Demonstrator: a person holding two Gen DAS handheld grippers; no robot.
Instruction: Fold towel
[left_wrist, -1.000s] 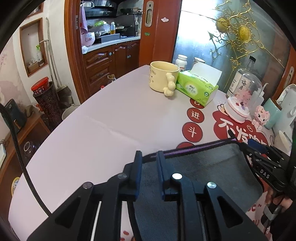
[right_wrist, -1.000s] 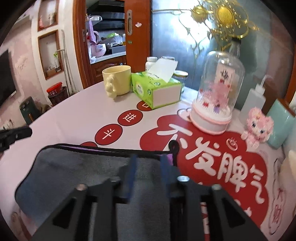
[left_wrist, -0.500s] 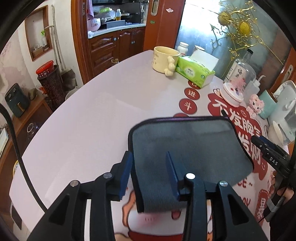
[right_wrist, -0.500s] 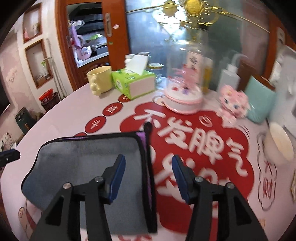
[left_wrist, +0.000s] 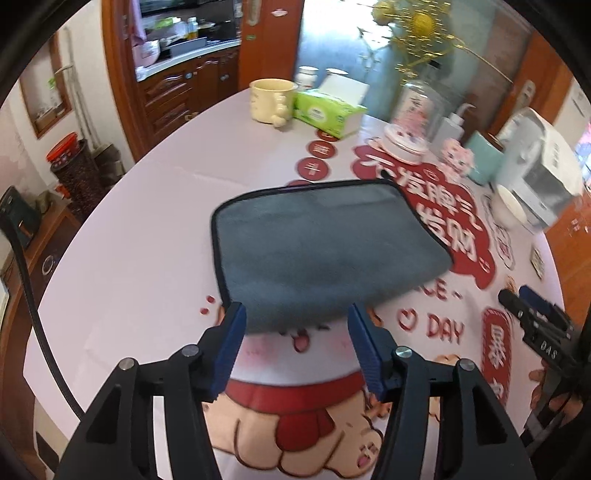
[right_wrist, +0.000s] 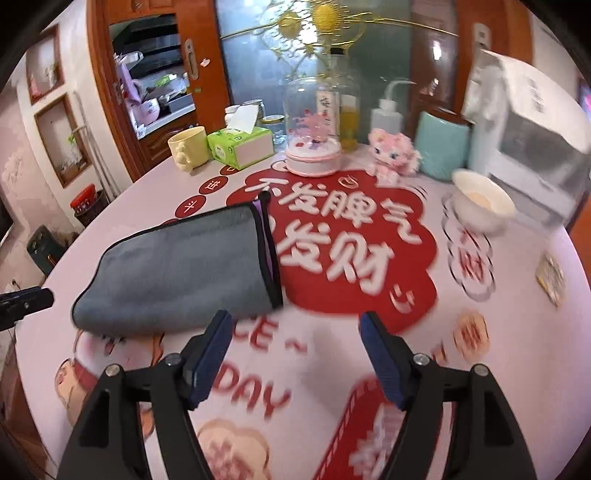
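1. Now the folded grey towel (left_wrist: 317, 254) is lying flat on the printed tablecloth (left_wrist: 147, 236), just ahead of the left gripper (left_wrist: 295, 334).
2. Both grippers are gaping wide, holding nothing; the right gripper (right_wrist: 295, 336) is sitting with the towel ahead to its left.
3. Beyond, a tissue box (right_wrist: 240, 146) is standing beside a yellow mug (right_wrist: 187, 147).

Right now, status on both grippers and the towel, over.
Left gripper open, empty, just short of the towel. Right gripper open, empty. Towel folded, flat on the table. Nothing in the way.
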